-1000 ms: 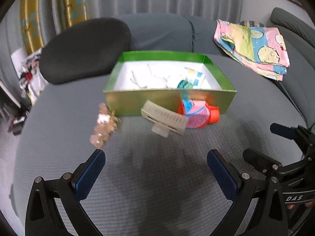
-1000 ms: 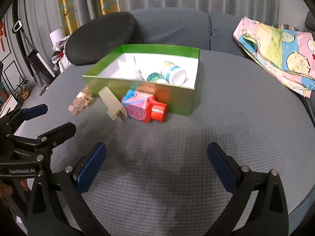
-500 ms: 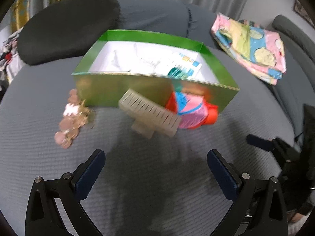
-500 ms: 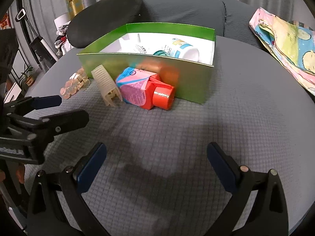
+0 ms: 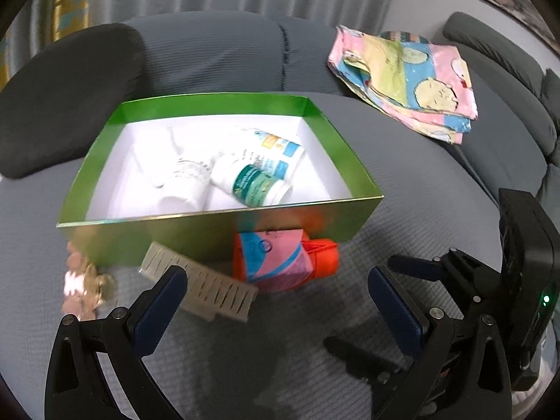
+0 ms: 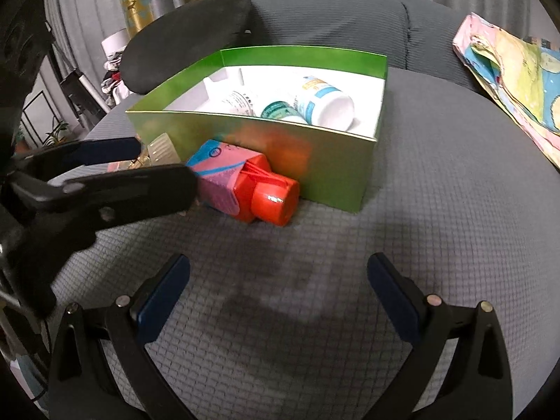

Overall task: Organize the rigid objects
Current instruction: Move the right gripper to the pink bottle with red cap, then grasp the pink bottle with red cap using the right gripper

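Beige comb (image 5: pixel 201 288) lay just ahead of the left gripper (image 5: pixel 276 308), by its left finger, long axis running left to right along the green box (image 5: pixel 217 234) front. Beside it, touching the box, lay the red-capped bottle (image 5: pixel 283 262). The right gripper (image 6: pixel 278 287) hung farther off. Both stood apart, empty; the left looked nearer.

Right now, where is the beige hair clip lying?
The beige hair clip lies on the grey cushion outside the green box, near its front wall, between the gold trinket and the pink and red bottle.
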The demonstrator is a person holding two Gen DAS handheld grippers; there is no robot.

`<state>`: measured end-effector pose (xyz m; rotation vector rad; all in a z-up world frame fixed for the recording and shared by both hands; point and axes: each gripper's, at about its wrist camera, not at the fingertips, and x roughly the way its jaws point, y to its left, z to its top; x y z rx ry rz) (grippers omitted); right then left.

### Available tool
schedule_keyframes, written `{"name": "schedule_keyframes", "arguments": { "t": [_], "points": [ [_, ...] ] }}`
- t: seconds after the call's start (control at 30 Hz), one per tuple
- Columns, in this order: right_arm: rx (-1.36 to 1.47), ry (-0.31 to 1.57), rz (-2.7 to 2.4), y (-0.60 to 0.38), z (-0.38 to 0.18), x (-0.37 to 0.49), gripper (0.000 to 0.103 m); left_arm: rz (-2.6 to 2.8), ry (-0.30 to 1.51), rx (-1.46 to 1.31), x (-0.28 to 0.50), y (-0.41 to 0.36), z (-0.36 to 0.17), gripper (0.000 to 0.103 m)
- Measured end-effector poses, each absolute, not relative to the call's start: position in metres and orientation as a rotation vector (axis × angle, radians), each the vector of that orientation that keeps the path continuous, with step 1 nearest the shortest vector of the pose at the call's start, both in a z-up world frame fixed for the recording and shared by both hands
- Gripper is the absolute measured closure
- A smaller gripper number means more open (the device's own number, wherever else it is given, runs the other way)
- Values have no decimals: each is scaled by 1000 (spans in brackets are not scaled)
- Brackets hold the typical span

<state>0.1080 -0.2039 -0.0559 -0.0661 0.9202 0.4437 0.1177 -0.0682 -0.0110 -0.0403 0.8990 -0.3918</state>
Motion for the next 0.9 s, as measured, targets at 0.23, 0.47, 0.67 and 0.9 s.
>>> {"name": "schedule_keyframes", "arguments": {
  "t": [0.23,0.47,0.67,0.9],
  "points": [
    [-56,906,524,-198,-61,115,2,-465,937,-33,132,-79,-17,0],
    [-21,916,579,-190,-67,124,2,-486,999,-45,147,-83,-30,0],
    [32,935,622,-187,-71,132,2,-524,1040,-9,153,-92,-36,1],
    [113,929,700,-184,-69,130,2,-543,1046,-13,152,-94,-36,2]
  ]
}}
